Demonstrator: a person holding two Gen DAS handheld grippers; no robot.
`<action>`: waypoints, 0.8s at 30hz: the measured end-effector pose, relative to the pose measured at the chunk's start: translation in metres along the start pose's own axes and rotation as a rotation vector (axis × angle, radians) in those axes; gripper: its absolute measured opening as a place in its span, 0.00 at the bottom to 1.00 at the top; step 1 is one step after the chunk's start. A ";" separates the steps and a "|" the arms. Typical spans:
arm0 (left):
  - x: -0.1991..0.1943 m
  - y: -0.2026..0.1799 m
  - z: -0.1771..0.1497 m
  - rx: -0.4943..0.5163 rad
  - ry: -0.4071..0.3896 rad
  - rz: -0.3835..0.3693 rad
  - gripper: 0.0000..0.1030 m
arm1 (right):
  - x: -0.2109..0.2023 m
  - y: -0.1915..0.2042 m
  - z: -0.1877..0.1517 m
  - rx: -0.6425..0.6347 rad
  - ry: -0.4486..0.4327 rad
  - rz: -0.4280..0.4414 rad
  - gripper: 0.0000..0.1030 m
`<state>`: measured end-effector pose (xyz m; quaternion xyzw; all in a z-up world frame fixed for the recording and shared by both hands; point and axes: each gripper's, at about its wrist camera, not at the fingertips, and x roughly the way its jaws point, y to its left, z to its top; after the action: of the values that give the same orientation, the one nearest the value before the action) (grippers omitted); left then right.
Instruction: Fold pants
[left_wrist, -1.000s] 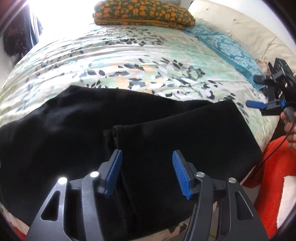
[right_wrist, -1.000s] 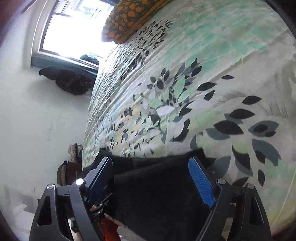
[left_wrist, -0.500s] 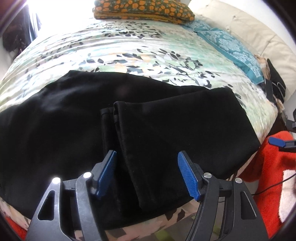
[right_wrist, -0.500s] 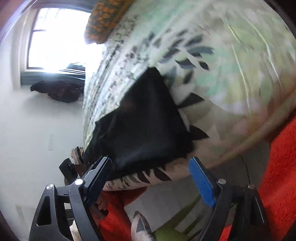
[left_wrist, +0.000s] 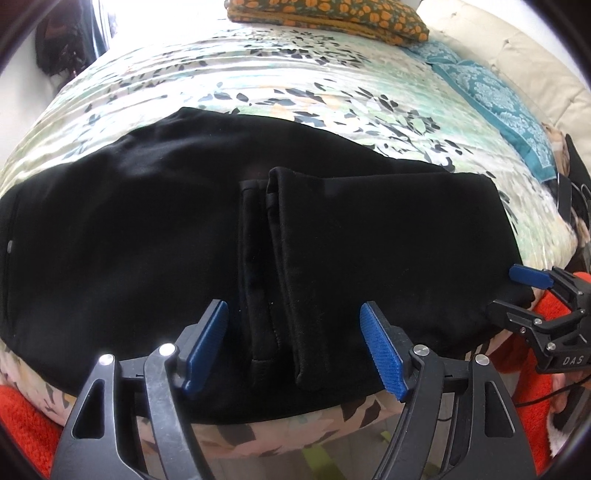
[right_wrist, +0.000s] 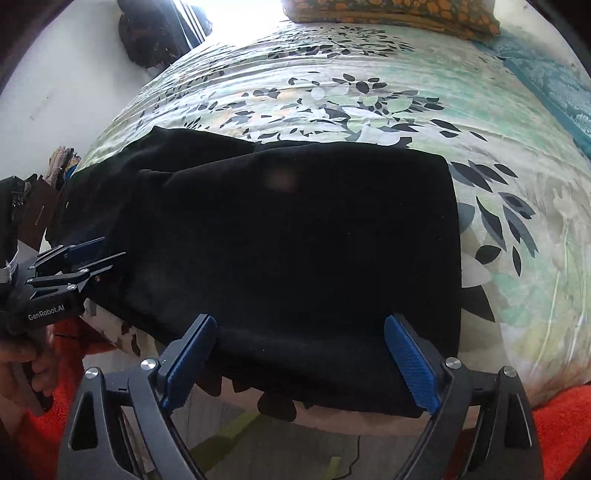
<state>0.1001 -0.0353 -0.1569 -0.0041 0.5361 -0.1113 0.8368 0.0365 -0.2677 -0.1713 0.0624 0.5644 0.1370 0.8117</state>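
Black pants (left_wrist: 147, 229) lie flat across the near edge of the bed, with the leg ends folded over onto the middle; the two hems (left_wrist: 273, 266) run toward me. My left gripper (left_wrist: 295, 347) is open and empty, just above the near edge by the hems. My right gripper (right_wrist: 299, 354) is open and empty at the near edge of the folded right part of the pants (right_wrist: 295, 240). The right gripper also shows in the left wrist view (left_wrist: 532, 284), and the left gripper in the right wrist view (right_wrist: 74, 258).
The bed has a leaf-print cover (left_wrist: 295, 85). An orange-patterned pillow (left_wrist: 325, 16) lies at the far end, a teal cloth (left_wrist: 491, 92) at the right. An orange-red rug (right_wrist: 561, 435) lies on the floor below the bed edge.
Both grippers have drawn back from the pants toward the near bed edge. The right gripper has swung round and now faces the folded part squarely.
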 end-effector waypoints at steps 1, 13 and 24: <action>0.000 -0.001 0.000 0.002 0.002 0.002 0.75 | 0.002 0.001 -0.001 -0.006 -0.002 -0.008 0.93; 0.003 -0.002 -0.005 0.019 0.015 0.023 0.81 | 0.002 0.005 -0.007 -0.033 -0.003 -0.028 1.00; -0.006 0.006 -0.006 -0.026 0.000 -0.014 0.82 | 0.003 0.006 -0.007 -0.036 0.001 -0.032 1.00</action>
<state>0.0932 -0.0277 -0.1545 -0.0187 0.5373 -0.1104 0.8359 0.0302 -0.2611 -0.1751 0.0387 0.5632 0.1344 0.8144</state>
